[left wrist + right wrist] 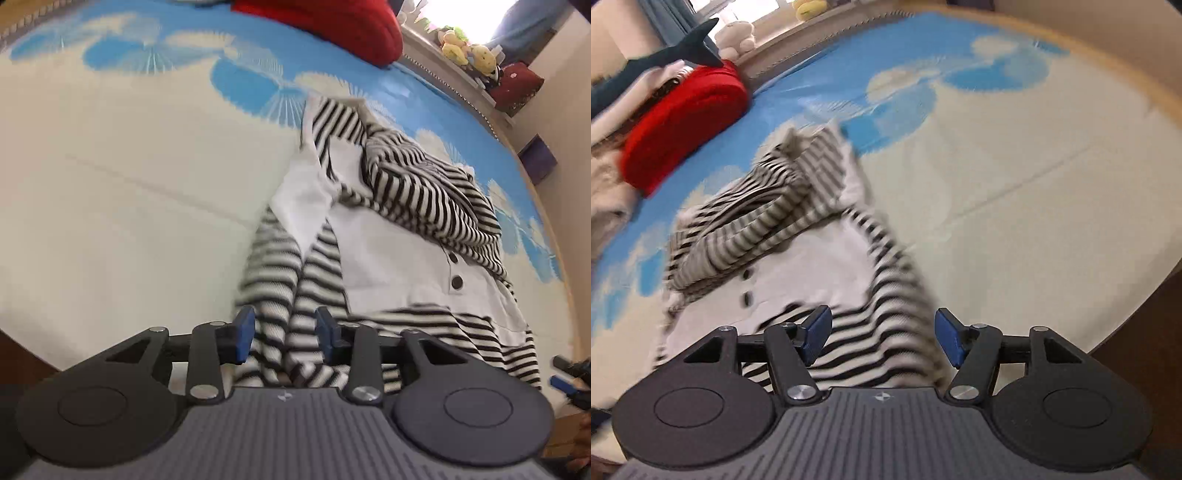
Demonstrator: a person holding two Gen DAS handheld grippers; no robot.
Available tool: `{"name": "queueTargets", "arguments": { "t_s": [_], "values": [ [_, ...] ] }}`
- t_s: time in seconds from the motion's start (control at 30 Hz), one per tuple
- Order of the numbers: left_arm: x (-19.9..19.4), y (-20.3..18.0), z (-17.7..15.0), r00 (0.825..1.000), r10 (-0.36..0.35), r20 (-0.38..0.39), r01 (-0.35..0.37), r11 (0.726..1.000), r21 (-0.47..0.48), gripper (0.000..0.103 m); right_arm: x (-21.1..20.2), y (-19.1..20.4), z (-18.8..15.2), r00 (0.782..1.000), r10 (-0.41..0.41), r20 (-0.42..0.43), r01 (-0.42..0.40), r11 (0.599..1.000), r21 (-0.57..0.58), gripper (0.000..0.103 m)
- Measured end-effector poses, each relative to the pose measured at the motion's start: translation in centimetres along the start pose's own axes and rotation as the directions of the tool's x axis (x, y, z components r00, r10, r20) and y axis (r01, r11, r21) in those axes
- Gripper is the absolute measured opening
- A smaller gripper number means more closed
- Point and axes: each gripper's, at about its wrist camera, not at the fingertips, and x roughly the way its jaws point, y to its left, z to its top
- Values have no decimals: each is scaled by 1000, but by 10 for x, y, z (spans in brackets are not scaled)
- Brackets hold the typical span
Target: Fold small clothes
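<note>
One striped garment [406, 206], black and white with a plain white panel, crumpled on one bed sheet [110, 184] printed cream with blue and white fan shapes. Two dark buttons [457, 282] counted on the white panel in the left wrist view, the same two seen blurred in the right wrist view. Left gripper [286, 334] angled down over the near edge of the garment, two blue pads apart at a middling width, a hanging fold of striped cloth lying between them; left pad right at the cloth's edge, right pad seemingly just clear of it, no firm pinch visible. Right gripper [882, 338] likewise angled down over the garment's [798, 236] near hem, two blue pads spread wide, striped cloth spread beneath and between them without either pad pressing on it. Tip of the right gripper [565, 382] also visible at the far right edge of the left wrist view, beside the garment. One red cushion [683, 122] at the head of the bed, well apart from the garment. One dark shark toy [676, 51] lying behind the cushion. Several plush toys [469, 50] on the sill by the window, exact count unclear. Much of the right wrist view smeared by motion.
</note>
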Motion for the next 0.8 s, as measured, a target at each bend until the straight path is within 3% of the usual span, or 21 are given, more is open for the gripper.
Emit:
{"name": "queueTargets", "arguments": {
  "t_s": [0.03, 0.07, 0.23, 0.3, 0.47, 0.6, 0.67, 0.73, 0.8],
  "values": [
    [6, 0, -2, 1000, -5, -26, 5, 1000, 2, 71, 4, 1, -6, 999, -34, 6, 34, 998, -43, 64],
    [11, -1, -3, 999, -1, -47, 1, 1000, 5, 72, 8, 2, -12, 998, -68, 6, 68, 995, -72, 64],
    [33, 6, -10, 993, 27, -116, -34, 998, -56, 73, 21, -3, -21, 997, -58, -46, 55, 997, -58, 64],
    [38, 6, -13, 990, 33, -137, -43, 996, -72, 73, 22, -2, -31, 993, -97, -66, 91, 993, -81, 64],
    [57, 0, -25, 978, 93, -189, -98, 995, -16, 73, 43, -10, -40, 981, -133, -140, 127, 991, -47, 64],
    [59, -4, -32, 979, 110, -173, -104, 994, 43, 70, 51, -14, -46, 974, -150, -169, 145, 989, -40, 64],
    [59, -7, -34, 979, 123, -165, -112, 991, 75, 56, 53, -12, -46, 974, -149, -168, 143, 989, -49, 61],
    [58, -8, -35, 980, 115, -163, -101, 990, 94, 12, 54, -10, -47, 977, -121, -173, 113, 992, -54, 48],
    [56, -8, -34, 984, 82, -160, -69, 994, 87, 8, 51, -7, -46, 982, -66, -176, 58, 997, -49, 14]
  ]
}}
